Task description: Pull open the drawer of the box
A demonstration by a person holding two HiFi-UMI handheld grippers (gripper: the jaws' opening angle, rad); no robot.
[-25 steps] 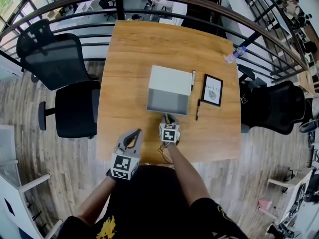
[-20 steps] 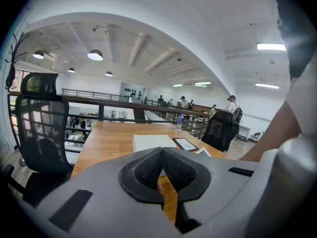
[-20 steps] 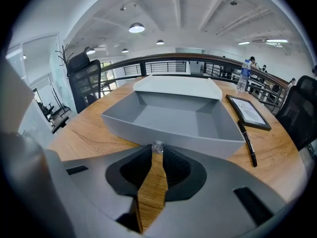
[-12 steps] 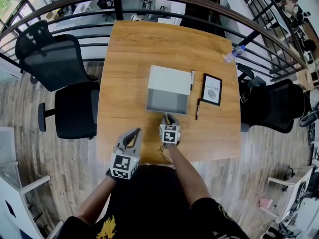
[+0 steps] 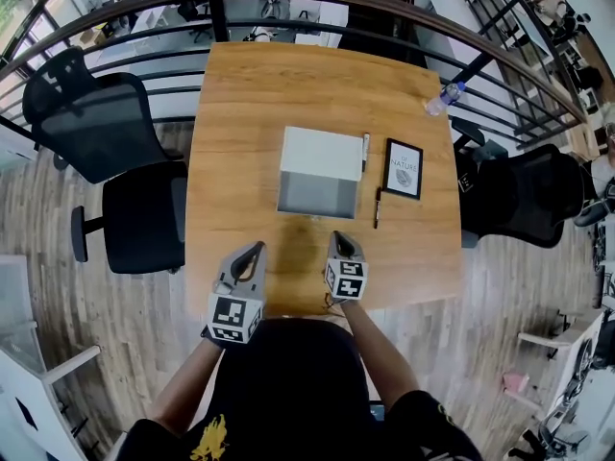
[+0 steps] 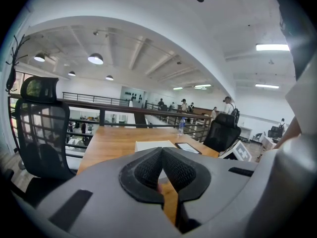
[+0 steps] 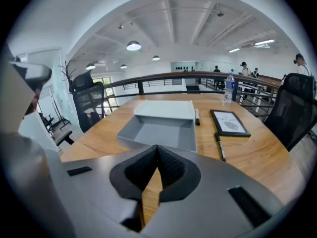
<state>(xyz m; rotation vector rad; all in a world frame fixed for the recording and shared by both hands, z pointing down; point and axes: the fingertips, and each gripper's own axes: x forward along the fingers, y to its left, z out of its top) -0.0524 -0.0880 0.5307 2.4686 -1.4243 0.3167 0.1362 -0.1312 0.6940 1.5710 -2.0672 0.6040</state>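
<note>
Both forearms forward; left gripper [image 5: 254,249], right gripper [image 5: 339,237] aim 12 o'clock at open drawer [image 5: 313,196], apart from it; 2 claws pinched together, empty.

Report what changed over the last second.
The right gripper drew back from the front of the open drawer toward the person. Its jaws are closing shut with nothing between them. The drawer stays pulled out of the box. The left gripper, also shut, the pens and the framed picture kept their places.
</note>
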